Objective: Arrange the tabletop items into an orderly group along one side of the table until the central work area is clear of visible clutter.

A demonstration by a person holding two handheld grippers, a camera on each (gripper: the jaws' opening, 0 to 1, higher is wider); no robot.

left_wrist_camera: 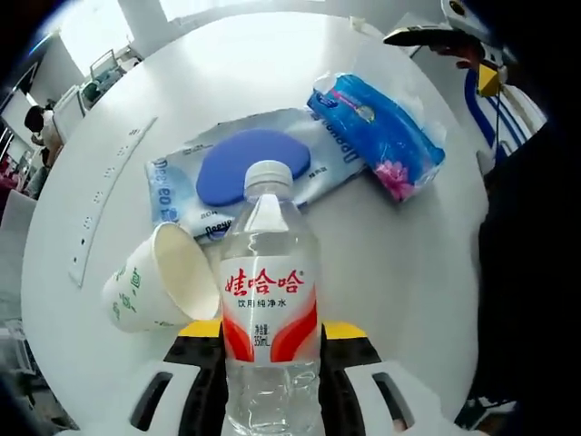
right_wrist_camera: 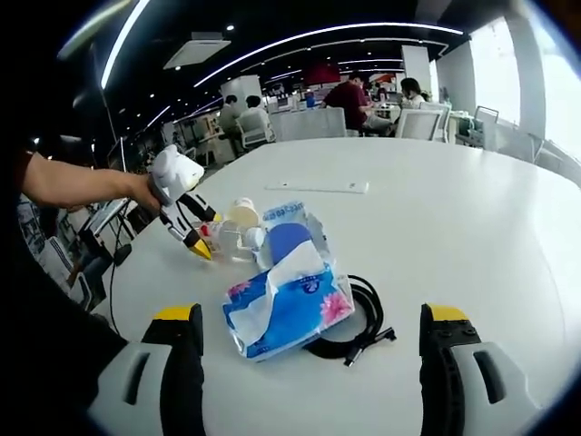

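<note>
1. Left gripper (left_wrist_camera: pixel 270 381) has its jaws clamped on a clear water bottle (left_wrist_camera: pixel 270 309), white cap, red and white label with Chinese lettering. In the left gripper view the bottle stands right up between the yellow-tipped jaws at the near edge.
2. Just left of the bottle, a paper cup (left_wrist_camera: pixel 159 286) lies tipped on its side, mouth facing the bottle and touching it or nearly so.
3. Past the bottle there's a flat wet wipes pack (left_wrist_camera: pixel 182 186) with a round blue lid, lying on the white table (left_wrist_camera: pixel 399 263). A blue tissue pack (left_wrist_camera: pixel 381 136) with a pink flower sits at its right end, overlapping it a bit.
4. Right gripper (right_wrist_camera: pixel 309 363) is holding nothing, jaws wide apart, hovering over the near table edge.
5. In the right gripper view the tissue pack (right_wrist_camera: pixel 286 309) is nearest, between the jaws but not touched. A black cable (right_wrist_camera: pixel 359 322) is coiled under and right of it.
6. Farther back left, a hand (right_wrist_camera: pixel 145 191) holds the left gripper (right_wrist_camera: pixel 195 232) on the bottle (right_wrist_camera: pixel 227 241), next to the wipes pack (right_wrist_camera: pixel 290 232).
7. A white power strip (right_wrist_camera: pixel 318 187) lies at the far side of the table, well apart from the pile.
</note>
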